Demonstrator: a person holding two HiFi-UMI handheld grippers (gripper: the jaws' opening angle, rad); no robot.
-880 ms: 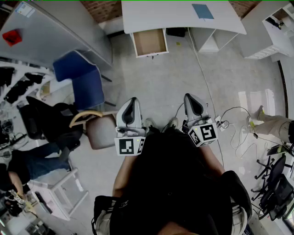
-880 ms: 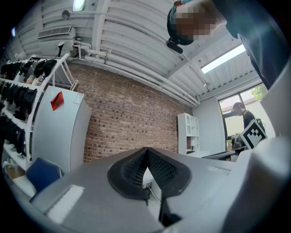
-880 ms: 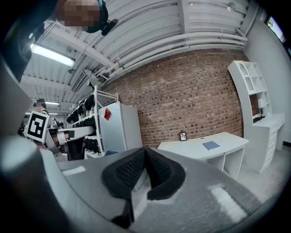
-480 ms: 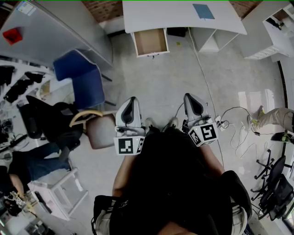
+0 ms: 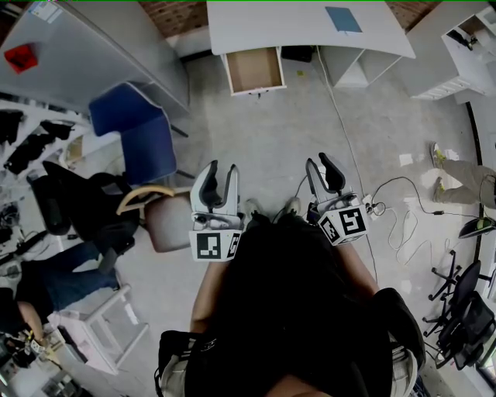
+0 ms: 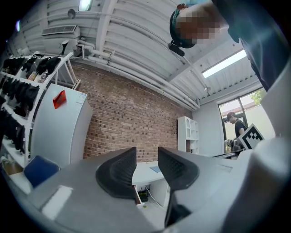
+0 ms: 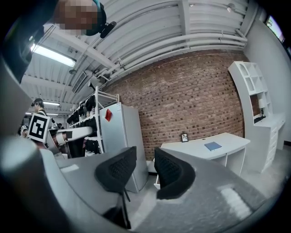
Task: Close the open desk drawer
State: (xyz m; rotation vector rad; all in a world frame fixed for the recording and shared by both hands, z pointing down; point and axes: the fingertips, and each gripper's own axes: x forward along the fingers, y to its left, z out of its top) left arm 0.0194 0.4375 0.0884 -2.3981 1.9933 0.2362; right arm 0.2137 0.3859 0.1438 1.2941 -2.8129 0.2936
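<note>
The white tabletop (image 5: 302,27) stands well ahead of both grippers, across bare floor. A blue chair (image 5: 136,132) sits ahead and to the left of the left gripper (image 5: 221,172). The drawer (image 5: 253,71) hangs pulled out from under the tabletop's left end, its brown inside showing. It lies far ahead, between the lines of the two grippers and nearer the left one's. The left gripper has its jaws parted with nothing between them. The right gripper (image 5: 321,167) is likewise parted and empty. A blue book (image 5: 342,18) lies on the tabletop, far ahead of the right gripper.
</note>
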